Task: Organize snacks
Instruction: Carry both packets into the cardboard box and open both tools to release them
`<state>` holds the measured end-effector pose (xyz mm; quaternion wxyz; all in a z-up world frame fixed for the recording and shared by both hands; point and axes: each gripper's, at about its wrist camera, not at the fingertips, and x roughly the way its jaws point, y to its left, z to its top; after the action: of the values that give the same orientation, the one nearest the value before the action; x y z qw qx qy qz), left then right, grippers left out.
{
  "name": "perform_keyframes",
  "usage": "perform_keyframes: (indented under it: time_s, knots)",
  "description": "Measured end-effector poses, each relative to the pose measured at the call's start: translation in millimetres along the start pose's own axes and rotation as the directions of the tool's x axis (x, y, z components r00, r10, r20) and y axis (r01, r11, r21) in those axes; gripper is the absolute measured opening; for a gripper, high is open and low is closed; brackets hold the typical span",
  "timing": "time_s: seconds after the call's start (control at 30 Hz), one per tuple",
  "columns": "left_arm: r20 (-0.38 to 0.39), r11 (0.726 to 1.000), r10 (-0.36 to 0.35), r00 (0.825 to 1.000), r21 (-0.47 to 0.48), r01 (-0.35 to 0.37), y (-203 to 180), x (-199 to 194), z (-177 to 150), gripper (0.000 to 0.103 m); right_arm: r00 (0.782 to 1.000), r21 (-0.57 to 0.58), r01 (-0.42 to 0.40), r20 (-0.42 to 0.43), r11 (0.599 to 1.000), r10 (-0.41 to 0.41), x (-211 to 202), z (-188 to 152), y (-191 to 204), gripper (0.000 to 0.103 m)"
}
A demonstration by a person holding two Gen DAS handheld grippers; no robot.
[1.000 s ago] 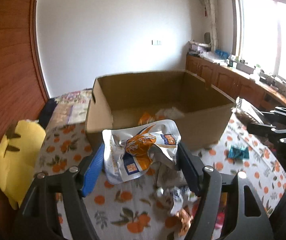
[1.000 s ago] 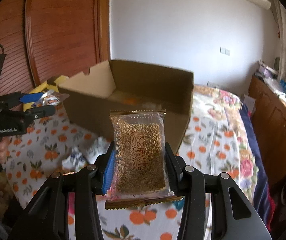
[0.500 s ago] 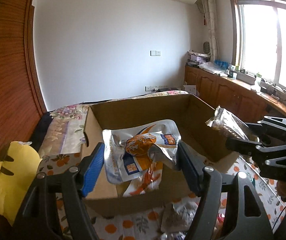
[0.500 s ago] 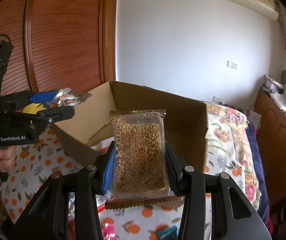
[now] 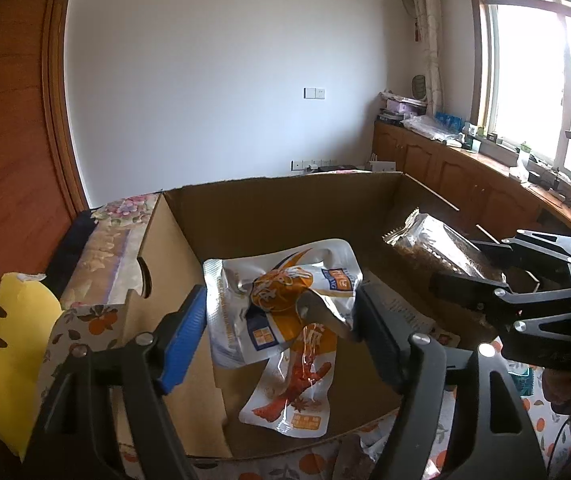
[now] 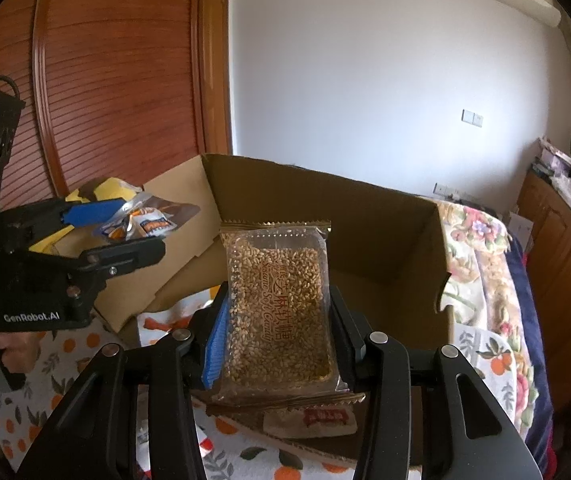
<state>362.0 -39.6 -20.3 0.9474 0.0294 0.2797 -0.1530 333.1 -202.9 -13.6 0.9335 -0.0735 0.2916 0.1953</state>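
So both snacks are up over the cardboard box (image 5: 285,208) now, looks like the drop-in step. Left gripper (image 5: 281,320) has its jaws clenched on a crumpled white-and-orange snack pouch (image 5: 285,292), centre of the left wrist view, hanging above the box floor. Under it, lower centre, a flat chicken-feet pack (image 5: 297,396) already lies inside the box. Right gripper (image 6: 273,336) is clamped on a clear sesame candy bar pack (image 6: 277,304), held upright, centre of the right wrist view, w/ the box's open top behind it. In the left view that same pack shows at centre right, over the box's right side, so it looks inside the rim line, tho I can't tell how far above the floor.

Another small white-and-red packet (image 6: 309,420) sits at bottom centre of the right view, just below the pack; can't say if it's in the box or on the orange-print cloth (image 6: 65,356). Yellow cushion (image 5: 5,360) at far left, outside the box.

Next move, I'd guess: ease both sets of jaws apart so each pack falls in, maybe lower a bit first so the pouch lands flat & doesn't catch a flap. Grippers are near each other, so pull out w/o bumping.
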Motion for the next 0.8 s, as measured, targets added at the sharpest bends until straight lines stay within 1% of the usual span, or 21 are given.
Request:
perform_keyframes:
  time_s: [0.07, 0.27, 0.4, 0.47, 0.53, 0.8]
  knots:
    - [-0.010, 1.000, 0.000, 1.000, -0.005, 0.000, 1.1, 3.2, -0.4, 0.079, 1.000, 0.003, 0.001, -0.005, 1.000, -0.001, 2.9, -0.9, 0.0, 0.048]
    - [-0.021, 0.999, -0.018, 1.000, -0.029, 0.017, 4.8, 6.3, -2.6, 0.082, 1.000, 0.005, 0.004, -0.020, 1.000, -0.004, 9.6, -4.0, -2.1, 0.049]
    - [-0.009, 1.000, -0.006, 1.000, -0.021, 0.006, 3.0, 3.2, -2.1, 0.081, 1.000, 0.010, -0.002, -0.021, 1.000, 0.002, 8.3, -4.4, -5.3, 0.051]
    - [-0.003, 1.000, -0.008, 1.000, -0.020, 0.008, 2.3, 1.1, -1.9, 0.081, 1.000, 0.011, -0.004, -0.012, 1.000, 0.004, 6.6, -2.6, -4.3, 0.055]
    - [-0.002, 1.000, -0.006, 1.000, -0.018, 0.006, 2.3, 0.1, -2.7, 0.081, 1.000, 0.017, -0.015, -0.004, 1.000, 0.015, 4.3, -1.3, -4.5, 0.056]
    - [0.011, 1.000, 0.003, 1.000, -0.013, -0.003, 3.3, -12.8, -5.5, 0.081, 1.000, 0.038, -0.021, 0.008, 0.999, 0.021, -9.2, 1.3, -7.1, 0.057]
